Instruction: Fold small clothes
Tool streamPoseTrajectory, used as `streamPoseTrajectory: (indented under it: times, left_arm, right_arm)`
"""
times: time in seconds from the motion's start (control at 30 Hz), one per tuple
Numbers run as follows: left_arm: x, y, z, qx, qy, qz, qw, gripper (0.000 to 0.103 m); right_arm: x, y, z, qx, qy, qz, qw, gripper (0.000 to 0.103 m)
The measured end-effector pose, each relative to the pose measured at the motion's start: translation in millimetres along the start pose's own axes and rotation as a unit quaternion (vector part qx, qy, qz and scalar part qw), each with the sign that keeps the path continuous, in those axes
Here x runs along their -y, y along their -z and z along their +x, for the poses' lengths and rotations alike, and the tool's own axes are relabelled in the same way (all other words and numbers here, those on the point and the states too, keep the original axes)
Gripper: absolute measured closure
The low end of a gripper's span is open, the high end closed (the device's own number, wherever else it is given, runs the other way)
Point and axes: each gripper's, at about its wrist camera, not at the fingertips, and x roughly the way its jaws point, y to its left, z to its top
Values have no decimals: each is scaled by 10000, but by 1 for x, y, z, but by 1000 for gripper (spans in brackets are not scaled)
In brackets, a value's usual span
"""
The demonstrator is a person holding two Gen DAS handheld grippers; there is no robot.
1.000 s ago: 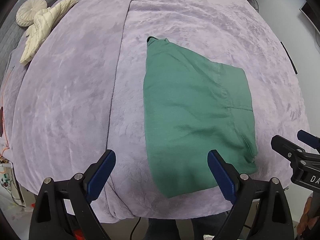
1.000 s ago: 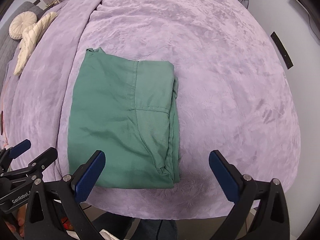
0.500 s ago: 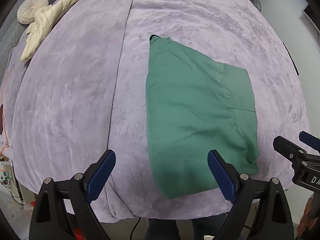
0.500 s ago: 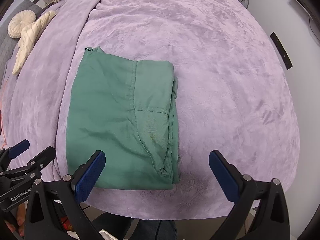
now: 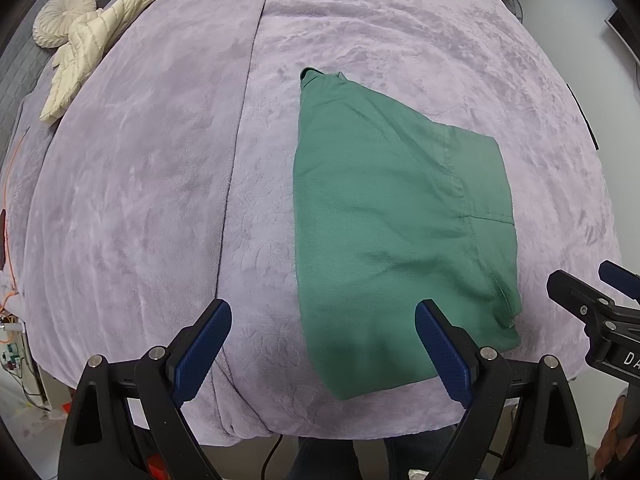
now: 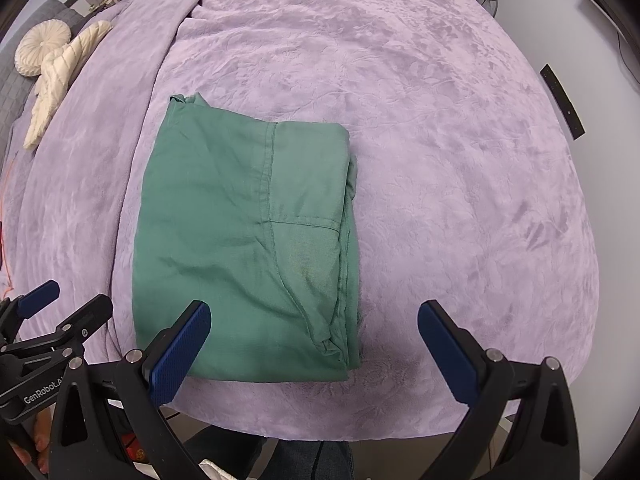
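The fingers (image 5: 204, 350) of the left gripper (image 5: 322, 350) stand wide apart and hold nothing, poised above the near edge of the bed (image 5: 160, 200); the fingers (image 6: 180, 352) of the right gripper (image 6: 314, 350) are likewise spread and empty. The green garment (image 6: 240, 248) lies folded into a rough rectangle on the lilac plush blanket (image 6: 460, 160), near the front edge of the bed, with a seam and a stitched panel showing on its top layer. Its stacked edges at the right side overlap, so the number of layers cannot be told, and a small bunched bit at its far left corner is hard to identify. Each gripper's own finger covers part of the garment's near edge. At the far left a round cream cushion (image 5: 62, 22) and a cream quilted piece (image 5: 86, 54) rest by a grey surface. A dark strip (image 6: 562, 102) sits on the pale wall to the right, and the fisheye rim cuts off the room's corners.
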Motion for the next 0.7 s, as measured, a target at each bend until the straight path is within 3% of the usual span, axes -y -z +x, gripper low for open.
streamPoseTrajectory:
  times: [0.7]
  left_arm:
    - [-3, -1, 1, 3, -116, -35, 9999, 9]
  right_arm:
    - [-4, -6, 3, -41, 3, -87, 10000, 0]
